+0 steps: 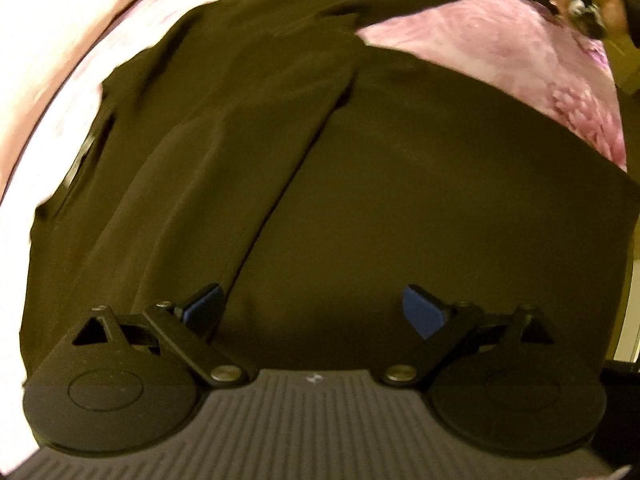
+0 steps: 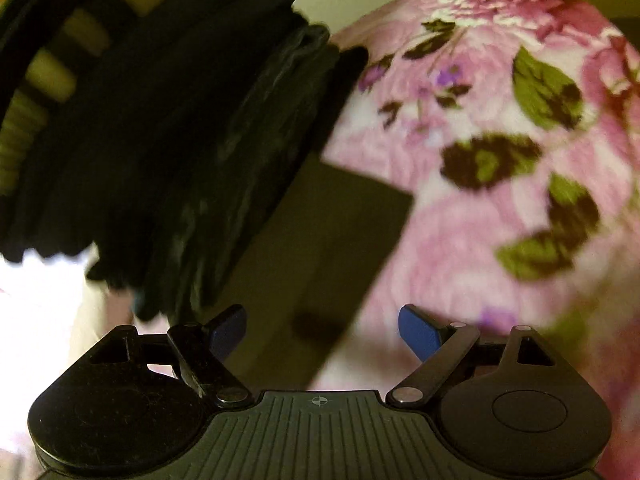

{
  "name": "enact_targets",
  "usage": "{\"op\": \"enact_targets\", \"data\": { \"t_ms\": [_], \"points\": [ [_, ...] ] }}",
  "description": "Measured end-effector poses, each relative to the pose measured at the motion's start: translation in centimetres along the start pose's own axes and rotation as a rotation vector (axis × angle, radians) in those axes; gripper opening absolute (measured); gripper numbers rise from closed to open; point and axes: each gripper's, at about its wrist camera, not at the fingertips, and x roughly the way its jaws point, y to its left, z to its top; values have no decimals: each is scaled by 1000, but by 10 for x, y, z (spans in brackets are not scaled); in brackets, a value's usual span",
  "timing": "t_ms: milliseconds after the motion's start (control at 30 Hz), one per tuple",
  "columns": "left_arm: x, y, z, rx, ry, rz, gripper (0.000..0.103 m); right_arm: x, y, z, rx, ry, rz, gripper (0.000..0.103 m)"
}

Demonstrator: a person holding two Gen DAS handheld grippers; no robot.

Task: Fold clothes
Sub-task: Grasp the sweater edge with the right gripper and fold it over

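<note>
A dark brown-black garment (image 1: 360,168) lies spread flat on a pink floral bedspread (image 1: 500,48), with a folded flap running down its middle. My left gripper (image 1: 316,310) hovers just above the garment's near part, open and empty. My right gripper (image 2: 322,332) is open and empty above a dark corner of cloth (image 2: 320,248) at the bedspread's edge (image 2: 500,160). The right gripper also shows far off in the left wrist view (image 1: 576,0), held by a hand.
A pile of folded dark clothes (image 2: 192,140) rises at the left of the right wrist view, with a slatted dark and pale thing (image 2: 60,52) behind it. Pale bedding (image 1: 48,40) lies to the left of the garment.
</note>
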Motion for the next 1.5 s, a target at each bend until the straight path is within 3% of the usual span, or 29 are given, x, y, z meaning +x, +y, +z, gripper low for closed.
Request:
{"op": "enact_targets", "data": {
  "t_ms": [167, 233, 333, 433, 633, 867, 967, 1100, 1167, 1200, 1233, 1267, 1300, 1500],
  "points": [
    [6, -9, 17, 51, 2, -10, 94, 10, -15, 22, 102, -43, 73, 83],
    [7, -10, 21, 63, 3, -8, 94, 13, -18, 27, 120, -38, 60, 44],
    [3, -11, 21, 72, -4, -1, 94, 11, -12, 32, 80, -28, 35, 14],
    [-2, -8, 15, 63, -4, 13, 94, 6, 2, 35, 0, -25, 14, 10],
    [-20, -2, -10, 10, -29, 23, 94, -38, 107, -8, -394, -24, 56, 7],
    [-53, 20, -66, -79, -82, 36, 94, -103, 257, -144, -772, 31, 421, 7],
    [-70, 42, -106, -147, -85, 64, 94, -140, 309, -231, -913, 83, 624, 7],
    [-90, 72, -164, -243, -71, 109, 94, -158, 329, -377, -1116, 320, 790, 8],
    [-99, 86, -191, -287, -59, 131, 94, -154, 318, -448, -1278, 447, 752, 8],
    [-102, 91, -203, -306, -55, 141, 94, -153, 308, -472, -1328, 486, 728, 28],
    [-105, 97, -215, -325, -52, 151, 94, -152, 298, -495, -1377, 524, 702, 73],
    [-108, 102, -226, -344, -49, 160, 94, -152, 289, -507, -1374, 570, 697, 87],
    [-108, 105, -235, -358, -48, 161, 94, -154, 280, -512, -1362, 594, 688, 90],
    [-94, 112, -234, -351, -82, 135, 93, -153, 253, -503, -1355, 644, 492, 90]
  ]
}}
